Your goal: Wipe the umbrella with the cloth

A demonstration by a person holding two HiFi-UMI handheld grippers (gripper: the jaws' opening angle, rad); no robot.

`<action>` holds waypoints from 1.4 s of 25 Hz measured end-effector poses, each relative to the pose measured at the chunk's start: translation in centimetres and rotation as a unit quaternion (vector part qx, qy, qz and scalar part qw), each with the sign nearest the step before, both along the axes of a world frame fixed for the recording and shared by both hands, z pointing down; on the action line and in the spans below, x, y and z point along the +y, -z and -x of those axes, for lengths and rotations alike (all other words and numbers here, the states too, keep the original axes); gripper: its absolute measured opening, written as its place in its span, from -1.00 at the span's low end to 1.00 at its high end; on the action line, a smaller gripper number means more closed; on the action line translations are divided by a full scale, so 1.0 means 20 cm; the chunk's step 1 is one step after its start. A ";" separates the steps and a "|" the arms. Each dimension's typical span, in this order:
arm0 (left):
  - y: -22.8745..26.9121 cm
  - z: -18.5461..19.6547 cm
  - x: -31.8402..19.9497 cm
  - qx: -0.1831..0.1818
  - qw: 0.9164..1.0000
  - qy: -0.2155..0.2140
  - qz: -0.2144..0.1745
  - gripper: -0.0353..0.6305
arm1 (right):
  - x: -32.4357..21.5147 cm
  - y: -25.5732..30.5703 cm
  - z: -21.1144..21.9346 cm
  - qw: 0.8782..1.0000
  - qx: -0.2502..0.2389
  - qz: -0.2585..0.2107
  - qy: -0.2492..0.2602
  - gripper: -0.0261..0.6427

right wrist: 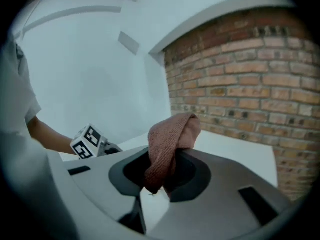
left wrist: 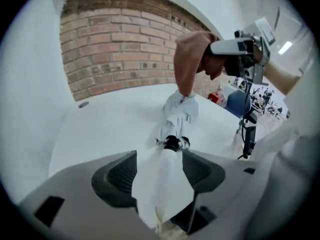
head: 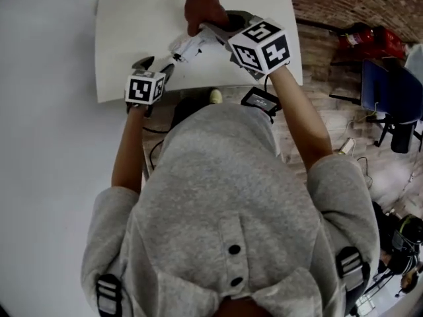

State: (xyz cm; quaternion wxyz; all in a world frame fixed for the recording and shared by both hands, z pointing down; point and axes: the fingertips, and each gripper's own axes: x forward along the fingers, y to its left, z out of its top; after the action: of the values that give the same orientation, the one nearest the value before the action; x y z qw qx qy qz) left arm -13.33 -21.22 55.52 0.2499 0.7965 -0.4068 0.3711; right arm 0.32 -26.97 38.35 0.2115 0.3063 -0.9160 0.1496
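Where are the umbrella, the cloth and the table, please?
umbrella (left wrist: 165, 179), left gripper view, on the white fabric between the jaws.
cloth (right wrist: 167, 144), right gripper view, on its hanging fold.
table (head: 132, 32), head view, on its bare top.

Even soft daylight, faint shadows, fisheye-warped dark-cornered gripper views

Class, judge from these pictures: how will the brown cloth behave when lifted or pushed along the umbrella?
Probably floppy: the cloth folds over and droops from the right gripper. Likely light, since a pinch at one fold carries it. Its nubbly weave should grip rather than slip on the umbrella.
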 end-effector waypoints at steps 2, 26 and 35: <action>0.19 0.04 0.04 0.011 0.999 0.018 -0.046 -0.02 | 0.06 0.18 -0.13 0.997 0.010 -0.067 -0.045 -0.67; 1.21 0.20 0.88 0.116 0.941 0.058 -0.312 -0.85 | 1.21 0.54 -0.29 0.947 -0.025 -0.141 -0.289 -0.67; 1.28 0.18 1.02 0.124 0.936 0.032 -0.327 -0.85 | 1.37 0.55 -0.25 0.943 -0.016 -0.148 -0.297 -0.67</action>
State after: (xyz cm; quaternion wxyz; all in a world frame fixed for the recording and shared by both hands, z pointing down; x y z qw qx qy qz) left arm -16.94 -0.89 29.88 0.0363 0.8604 -0.4968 0.1073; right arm 5.34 0.43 27.42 0.0949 0.5895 -0.7988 0.0732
